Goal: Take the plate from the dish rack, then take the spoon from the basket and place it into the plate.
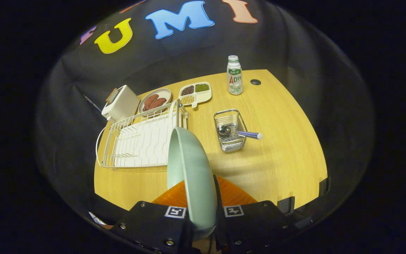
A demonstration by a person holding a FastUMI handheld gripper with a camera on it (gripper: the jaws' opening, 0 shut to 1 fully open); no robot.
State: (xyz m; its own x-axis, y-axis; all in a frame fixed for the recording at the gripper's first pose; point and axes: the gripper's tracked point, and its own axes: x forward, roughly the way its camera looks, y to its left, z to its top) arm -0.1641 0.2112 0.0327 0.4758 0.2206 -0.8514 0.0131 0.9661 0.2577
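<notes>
My gripper (203, 204) is shut on the pale green plate (189, 169), which stands on edge between my fingers, lifted above the wooden table. Left of the plate and beyond it lies the white wire dish rack (139, 141) with nothing in its slots. Ahead and to the right sits a small metal wire basket (230, 131). In it rests the spoon (240, 133), bowl inside and blue-and-white handle poking out over the right rim.
Beyond the rack stand a white toaster (121, 103), a plate with sausages (154, 100) and a divided dish of beans and grains (195, 93). A white bottle (234, 75) stands at the far side. The wooden table (287, 155) stretches right of the basket.
</notes>
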